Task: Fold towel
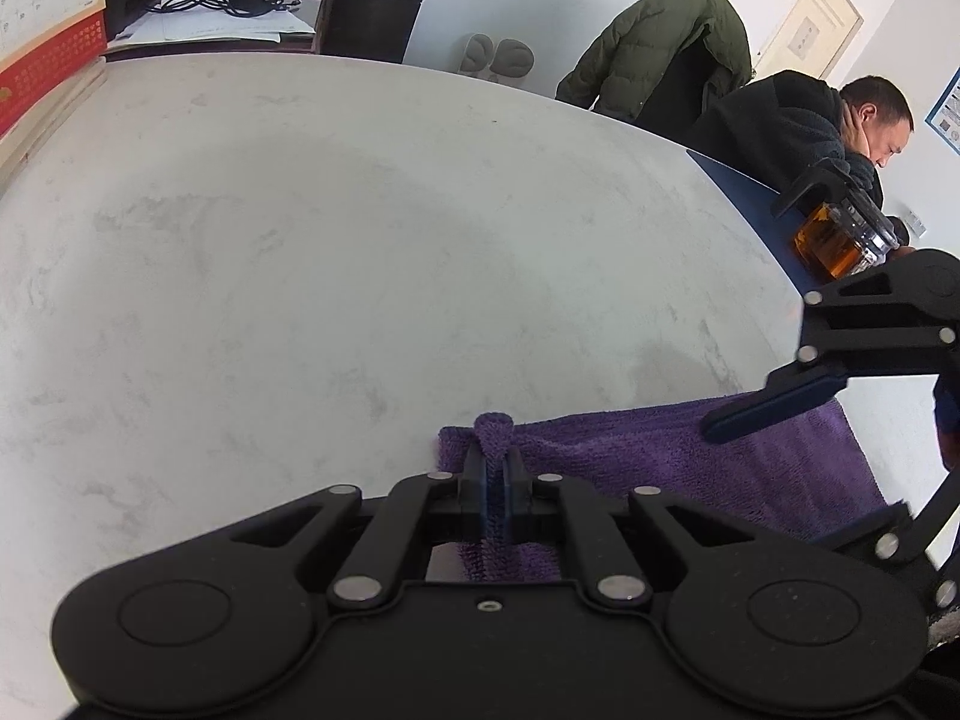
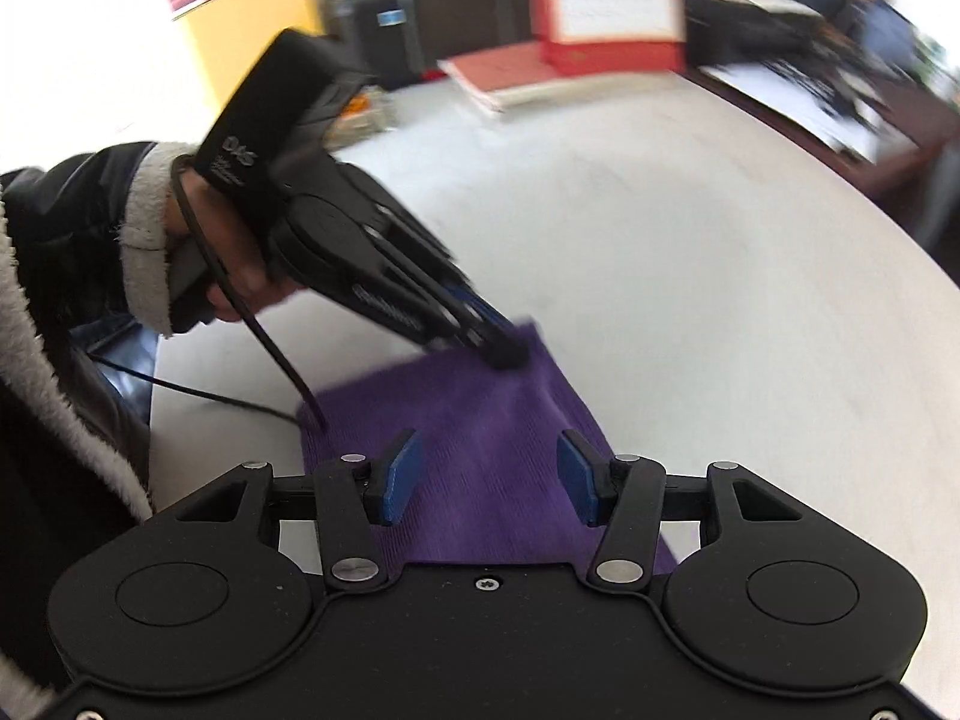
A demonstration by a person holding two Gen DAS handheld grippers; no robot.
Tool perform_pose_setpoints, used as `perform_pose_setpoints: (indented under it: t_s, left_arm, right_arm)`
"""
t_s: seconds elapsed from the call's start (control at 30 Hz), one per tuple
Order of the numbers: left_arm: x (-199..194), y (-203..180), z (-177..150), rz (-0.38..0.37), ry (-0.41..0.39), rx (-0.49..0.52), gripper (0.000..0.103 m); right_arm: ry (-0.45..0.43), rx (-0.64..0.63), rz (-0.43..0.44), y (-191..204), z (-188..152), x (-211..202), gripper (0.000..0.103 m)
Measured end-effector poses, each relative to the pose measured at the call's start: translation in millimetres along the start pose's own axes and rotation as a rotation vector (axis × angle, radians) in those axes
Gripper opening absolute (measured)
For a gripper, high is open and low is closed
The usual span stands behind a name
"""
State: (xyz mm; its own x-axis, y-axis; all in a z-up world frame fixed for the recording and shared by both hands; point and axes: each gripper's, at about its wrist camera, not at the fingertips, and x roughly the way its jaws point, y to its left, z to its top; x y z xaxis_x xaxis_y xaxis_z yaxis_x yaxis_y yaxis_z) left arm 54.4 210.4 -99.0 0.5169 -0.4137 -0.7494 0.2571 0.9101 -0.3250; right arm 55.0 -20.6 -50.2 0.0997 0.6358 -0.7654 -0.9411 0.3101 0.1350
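A purple towel [image 1: 690, 468] lies folded on the pale grey table [image 1: 360, 240]. My left gripper [image 1: 493, 450] is shut on its far left corner, a tuft of cloth bulging up between the pads. In the right wrist view the same towel [image 2: 480, 420] lies below my right gripper [image 2: 489, 474], which hovers above it with its blue pads [image 2: 399, 480] apart and nothing between them. The left gripper [image 2: 507, 354] shows there too, pinching the towel's far corner, held by a hand in a fleece-cuffed sleeve. The right gripper's finger [image 1: 774, 402] reaches over the towel's right part.
A glass teapot with amber tea [image 1: 840, 240] stands at the table's right edge. A person in dark clothes [image 1: 810, 126] sits beyond it. Books and a red calendar [image 1: 48, 60] sit at the far left. A black cable [image 2: 210, 396] trails off the table's near edge.
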Motion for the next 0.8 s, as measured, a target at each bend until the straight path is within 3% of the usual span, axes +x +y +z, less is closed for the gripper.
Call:
perform_pose_setpoints:
  t_s: [0.23,0.37,0.47,0.53,0.73,0.8]
  left_arm:
    - [0.7,-1.8,1.7,-0.005,0.009,0.013,0.006]
    - [1.2,-2.7,3.0,-0.009,0.015,0.01,0.006]
    - [-0.6,-1.9,4.8,-0.002,0.017,0.006,0.012]
    - [-4.5,-0.9,6.7,0.022,0.003,0.008,0.02]
    - [-33.7,8.7,10.4,0.092,-0.073,-0.026,0.02]
    - [-50.2,8.6,5.1,0.085,-0.093,-0.036,0.02]
  right_arm:
    - [0.045,-0.089,0.066,-4.7,18.7,46.1,0.047]
    - [0.083,-0.07,0.063,-15.3,17.5,64.8,0.046]
    - [0.078,-0.027,0.079,-24.1,15.2,67.8,0.043]
    - [0.077,-0.005,0.083,-27.6,15.5,67.8,0.042]
    - [0.07,0.002,0.077,-27.3,11.7,66.9,0.042]
    - [0.068,0.008,0.076,-27.9,10.7,66.2,0.042]
